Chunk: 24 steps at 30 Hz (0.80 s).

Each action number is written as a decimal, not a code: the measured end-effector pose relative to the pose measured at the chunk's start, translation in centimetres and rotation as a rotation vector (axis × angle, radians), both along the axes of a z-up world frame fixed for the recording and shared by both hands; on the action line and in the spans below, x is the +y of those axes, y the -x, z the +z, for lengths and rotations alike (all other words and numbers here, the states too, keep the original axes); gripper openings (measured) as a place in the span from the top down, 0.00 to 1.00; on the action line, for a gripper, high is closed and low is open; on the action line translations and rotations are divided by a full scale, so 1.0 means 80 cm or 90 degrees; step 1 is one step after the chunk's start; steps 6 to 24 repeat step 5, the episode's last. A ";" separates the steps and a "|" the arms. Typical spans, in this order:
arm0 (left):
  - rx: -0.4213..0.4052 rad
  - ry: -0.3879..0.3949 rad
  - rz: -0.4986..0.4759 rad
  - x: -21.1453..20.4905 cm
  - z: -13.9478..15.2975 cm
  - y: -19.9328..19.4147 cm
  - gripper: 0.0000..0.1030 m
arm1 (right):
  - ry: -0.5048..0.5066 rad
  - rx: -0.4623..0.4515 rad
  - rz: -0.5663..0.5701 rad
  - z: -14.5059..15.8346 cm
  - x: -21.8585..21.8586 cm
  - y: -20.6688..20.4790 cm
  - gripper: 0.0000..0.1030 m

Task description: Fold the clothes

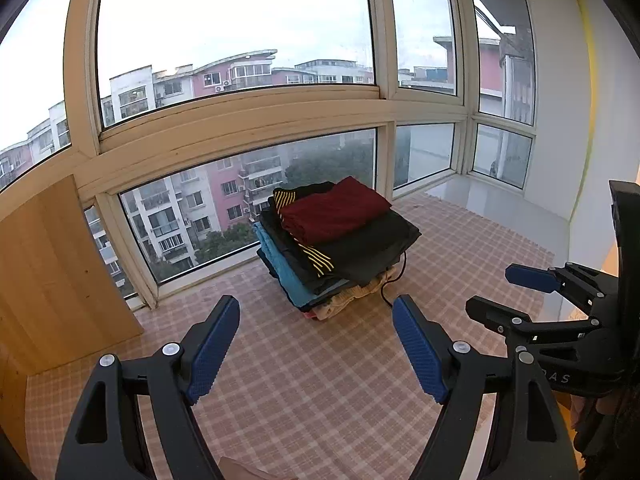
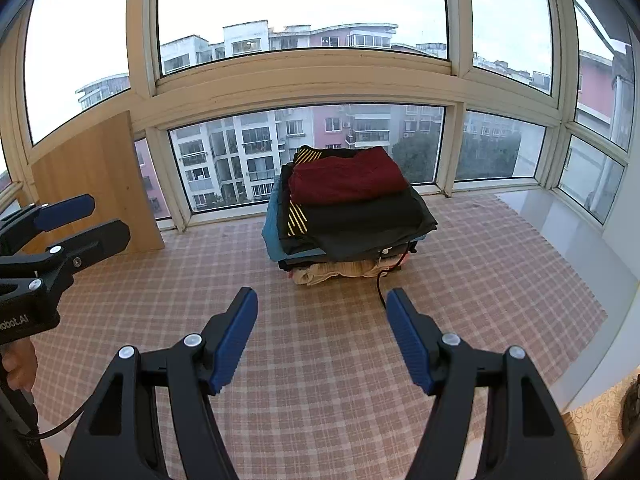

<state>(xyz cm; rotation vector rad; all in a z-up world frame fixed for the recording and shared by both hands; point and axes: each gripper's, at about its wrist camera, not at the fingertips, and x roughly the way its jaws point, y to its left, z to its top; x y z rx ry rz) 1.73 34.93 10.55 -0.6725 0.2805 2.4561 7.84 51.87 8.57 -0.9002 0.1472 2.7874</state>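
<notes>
Right wrist view: the stack of folded clothes [image 2: 348, 216] sits toward the far edge of the checked bench [image 2: 320, 360], close under the window [image 2: 304, 8], a maroon piece [image 2: 348, 180] uppermost, black and blue layers beneath. A dark cord [image 2: 380, 288] trails from its near side. The stack lies straight ahead of the right gripper [image 2: 322, 340] and well apart from it, jaws spread wide, nothing between them. The left gripper [image 1: 316, 352] is likewise spread and empty; from it the stack lies ahead, slightly right. Which hand is nearer is hard to judge; probably the two are about level. No unfolded garment shows on the bench.
</notes>
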 end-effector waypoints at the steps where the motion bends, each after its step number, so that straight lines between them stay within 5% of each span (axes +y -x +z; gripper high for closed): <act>1: 0.001 0.000 0.000 0.000 0.000 0.000 0.25 | 0.001 0.000 -0.001 0.000 0.000 0.000 0.36; 24: 0.012 -0.011 -0.004 -0.004 0.001 -0.003 0.25 | 0.002 -0.001 0.000 -0.001 0.000 0.001 0.36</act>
